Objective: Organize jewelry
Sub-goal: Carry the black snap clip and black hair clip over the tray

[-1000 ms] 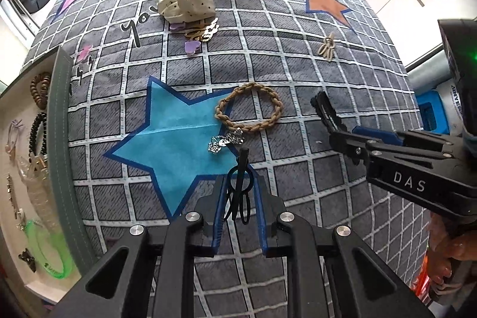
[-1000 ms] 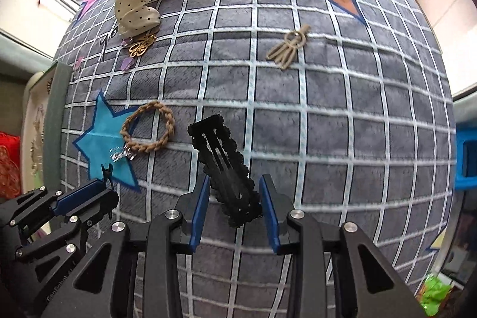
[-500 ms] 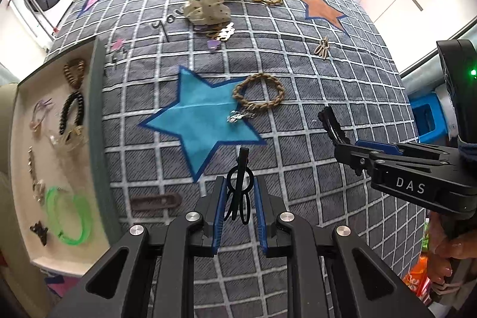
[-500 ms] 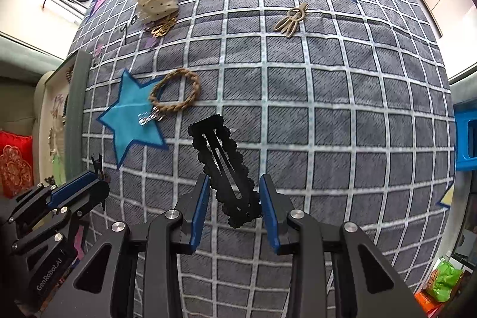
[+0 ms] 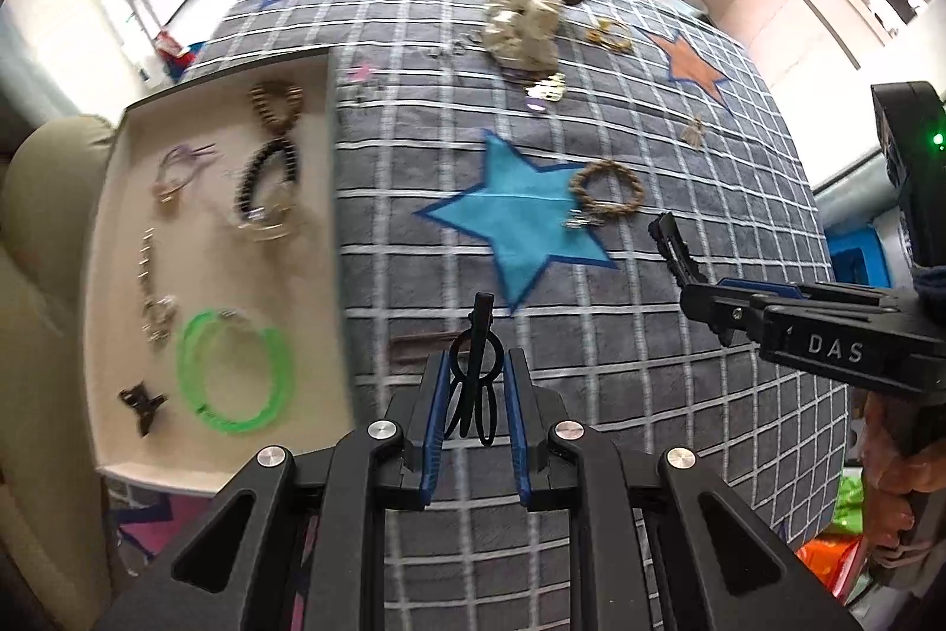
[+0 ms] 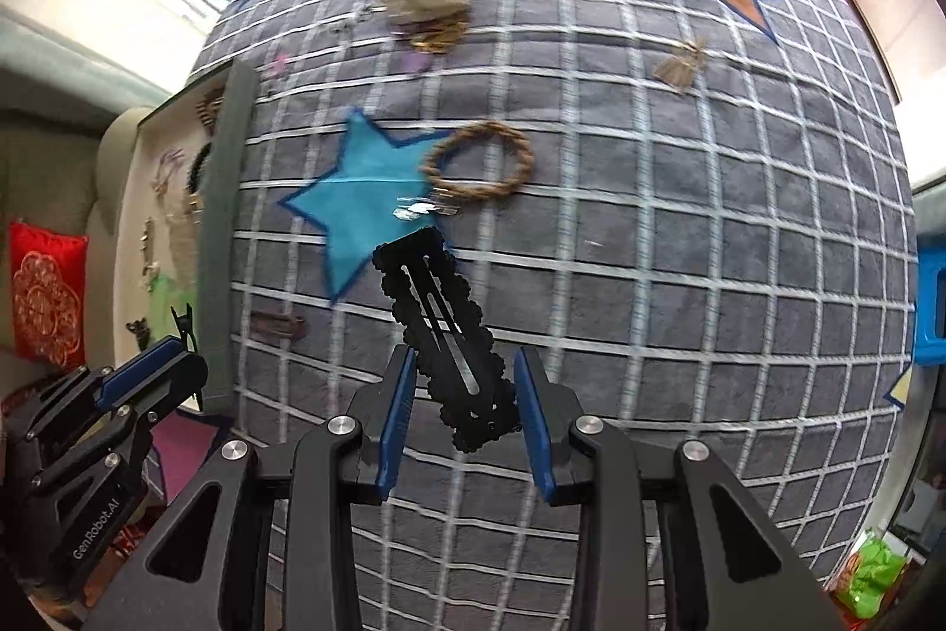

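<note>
The grey plush blanket with a white grid and coloured stars (image 5: 680,335) covers the work surface, and its big blue star patch (image 5: 520,229) serves as the landmark.

The left gripper (image 5: 473,397) has its blue-padded jaws drawn narrow and clamped on a small black wire-loop hair clip (image 5: 476,371), which stands upright between the pads, below the blue star patch in the left wrist view. The right gripper (image 6: 467,406) has its jaws set at a middling width and holds a long black scalloped snap hair clip (image 6: 446,335) by its lower end; the clip leans up and to the left, its free tip reaching the lower edge of the blue star patch (image 6: 360,199) in the right wrist view.

Left of the star, at the blanket's edge, sits a shallow cream-lined tray with a grey rim (image 5: 331,193). In it lie a bright green plastic bangle (image 5: 236,371), a black beaded bracelet (image 5: 266,170), a brown beaded bracelet (image 5: 275,102), a small black claw clip (image 5: 141,400) and several pale pieces too blurred to name.

Touching the star's right point lies a braided tan rope bracelet with a silver charm (image 5: 606,193). Further beyond the star rest a cream polka-dot fabric scrunchie (image 5: 523,25), a gold hoop piece (image 5: 609,34) and a small tan tassel-like item (image 5: 693,131). Between the star and the tray lies a dark brown flat hair clip (image 6: 278,326).
</note>
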The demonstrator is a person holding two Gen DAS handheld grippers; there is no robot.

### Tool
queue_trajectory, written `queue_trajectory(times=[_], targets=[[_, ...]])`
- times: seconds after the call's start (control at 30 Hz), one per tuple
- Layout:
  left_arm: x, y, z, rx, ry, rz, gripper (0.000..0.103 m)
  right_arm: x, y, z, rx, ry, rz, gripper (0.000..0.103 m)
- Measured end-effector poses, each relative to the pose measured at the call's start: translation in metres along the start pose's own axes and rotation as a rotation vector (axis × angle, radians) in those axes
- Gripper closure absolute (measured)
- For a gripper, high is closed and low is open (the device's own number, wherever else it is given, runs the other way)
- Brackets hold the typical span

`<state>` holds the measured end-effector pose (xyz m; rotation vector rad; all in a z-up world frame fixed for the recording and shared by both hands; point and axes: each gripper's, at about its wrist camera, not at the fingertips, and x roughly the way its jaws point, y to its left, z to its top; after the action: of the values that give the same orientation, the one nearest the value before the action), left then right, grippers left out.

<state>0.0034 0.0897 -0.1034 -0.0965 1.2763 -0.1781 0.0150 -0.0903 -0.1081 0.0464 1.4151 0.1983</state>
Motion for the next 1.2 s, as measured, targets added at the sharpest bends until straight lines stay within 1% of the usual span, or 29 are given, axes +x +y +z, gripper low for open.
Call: queue_trajectory(times=[0.17,0.37,0.5,0.63,0.73,0.9,1.07,1.2], targets=[[-0.012,0.038,-0.007,-0.072,-0.024,0.026,0.082,0.002,0.037,0.009,-0.054,0.001,0.022,0.066],[-0.024,0.086,-0.010,-0.158,-0.061,0.068,0.082,0.005,0.090,0.025,-0.142,-0.002,0.053,0.066],[-0.023,0.121,-0.004,-0.219,-0.077,0.100,0.082,0.014,0.124,0.041,-0.194,0.002,0.074,0.066],[-0.015,0.150,0.009,-0.262,-0.091,0.115,0.082,0.025,0.158,0.062,-0.236,0.001,0.092,0.066],[-0.006,0.161,0.020,-0.269,-0.096,0.121,0.082,0.036,0.181,0.080,-0.258,0.004,0.104,0.066],[0.020,0.171,0.040,-0.263,-0.076,0.124,0.082,0.059,0.208,0.105,-0.278,0.017,0.102,0.066],[0.042,0.178,0.048,-0.262,-0.046,0.129,0.082,0.083,0.221,0.126,-0.265,0.033,0.101,0.066],[0.056,0.183,0.050,-0.262,-0.025,0.132,0.082,0.104,0.224,0.142,-0.227,0.058,0.127,0.066]])
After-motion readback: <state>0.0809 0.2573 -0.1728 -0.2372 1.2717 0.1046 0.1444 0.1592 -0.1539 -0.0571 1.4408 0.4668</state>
